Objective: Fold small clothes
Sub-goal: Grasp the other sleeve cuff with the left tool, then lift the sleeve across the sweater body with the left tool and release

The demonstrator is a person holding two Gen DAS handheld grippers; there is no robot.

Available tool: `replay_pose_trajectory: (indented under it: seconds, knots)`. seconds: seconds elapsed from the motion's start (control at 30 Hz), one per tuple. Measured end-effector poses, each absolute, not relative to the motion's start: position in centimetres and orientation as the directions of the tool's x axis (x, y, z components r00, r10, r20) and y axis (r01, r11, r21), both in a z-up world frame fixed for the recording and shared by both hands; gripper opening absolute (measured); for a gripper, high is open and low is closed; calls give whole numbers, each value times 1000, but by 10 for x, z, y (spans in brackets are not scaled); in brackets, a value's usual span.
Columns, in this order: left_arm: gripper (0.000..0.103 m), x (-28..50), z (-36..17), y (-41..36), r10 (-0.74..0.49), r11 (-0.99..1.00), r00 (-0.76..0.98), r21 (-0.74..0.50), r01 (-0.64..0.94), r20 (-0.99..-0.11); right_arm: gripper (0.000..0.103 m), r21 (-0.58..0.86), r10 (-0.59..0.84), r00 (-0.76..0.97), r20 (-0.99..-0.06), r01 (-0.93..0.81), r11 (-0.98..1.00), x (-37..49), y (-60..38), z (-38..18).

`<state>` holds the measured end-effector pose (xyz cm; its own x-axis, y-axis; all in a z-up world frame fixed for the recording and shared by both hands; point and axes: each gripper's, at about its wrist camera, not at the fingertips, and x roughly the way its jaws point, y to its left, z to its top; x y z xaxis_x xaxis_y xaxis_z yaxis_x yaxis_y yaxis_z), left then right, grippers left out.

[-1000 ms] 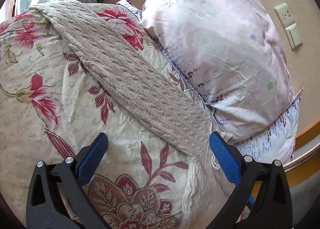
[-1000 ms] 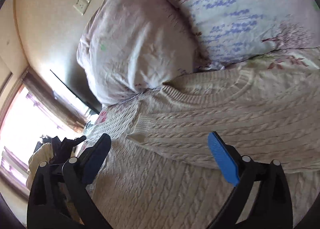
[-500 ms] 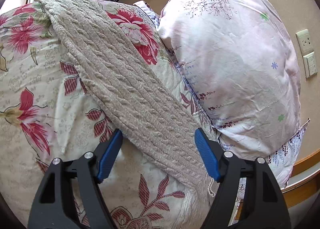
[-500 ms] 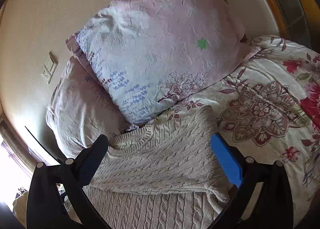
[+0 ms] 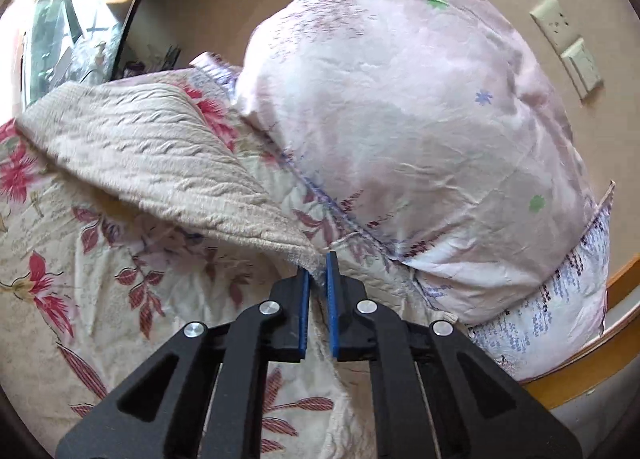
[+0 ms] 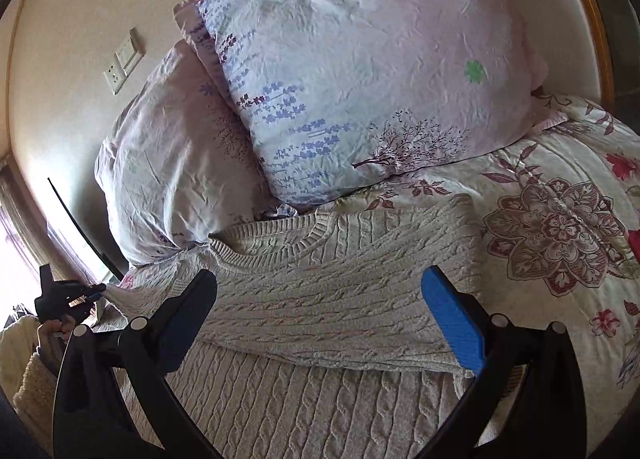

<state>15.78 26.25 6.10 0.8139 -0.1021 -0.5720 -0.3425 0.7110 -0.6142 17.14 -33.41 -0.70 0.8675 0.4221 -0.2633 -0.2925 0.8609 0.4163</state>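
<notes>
A cream cable-knit sweater (image 6: 328, 299) lies on the flowered bedspread (image 6: 560, 227) with its neckline toward the pillows. One sleeve (image 5: 160, 163) stretches out to the left. My left gripper (image 5: 317, 273) is closing tight on that sleeve's cuff; the blue pads pinch the knit and hold the end raised off the bed. In the right wrist view the left gripper (image 6: 96, 291) shows small at the far left, in a hand. My right gripper (image 6: 320, 299) hovers open over the sweater's chest, with nothing between its fingers (image 6: 452, 315).
Two pale flowered pillows (image 6: 360, 79) (image 6: 176, 163) lean against the wall at the head of the bed. Wall sockets (image 5: 568, 47) sit above them. A wooden bed frame edge (image 5: 592, 371) runs at the right. A window (image 5: 72, 23) is at the far left.
The left gripper went from wide open to shut on the sleeve cuff and lifted it off the bedspread. The right gripper's view swung from the sweater toward the pillows and bedspread.
</notes>
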Motion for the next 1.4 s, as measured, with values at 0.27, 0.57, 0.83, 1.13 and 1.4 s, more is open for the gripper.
replay_pose_trajectory:
  seconds: [0.27, 0.57, 0.83, 1.13, 1.4]
  knots:
    - [7, 186, 104, 128, -300, 881, 810, -472, 33, -503, 102, 417, 424, 868, -258, -296, 860, 171, -335, -7]
    - [16, 194, 28, 32, -323, 945, 607, -278, 169, -726, 102, 407, 420, 870, -258, -297, 864, 171, -336, -6]
    - [78, 153, 55, 79, -347, 926, 683, -350, 141, -642, 102, 405, 421, 868, -262, -297, 864, 171, -336, -8]
    - [49, 152, 7, 239, -274, 645, 671, -649, -403, -689, 102, 375, 414, 871, -264, -303, 876, 170, -330, -8]
    - [38, 166, 0, 259, -210, 502, 711, -698, -510, -671, 102, 383, 413, 874, -255, -301, 874, 170, -333, -9]
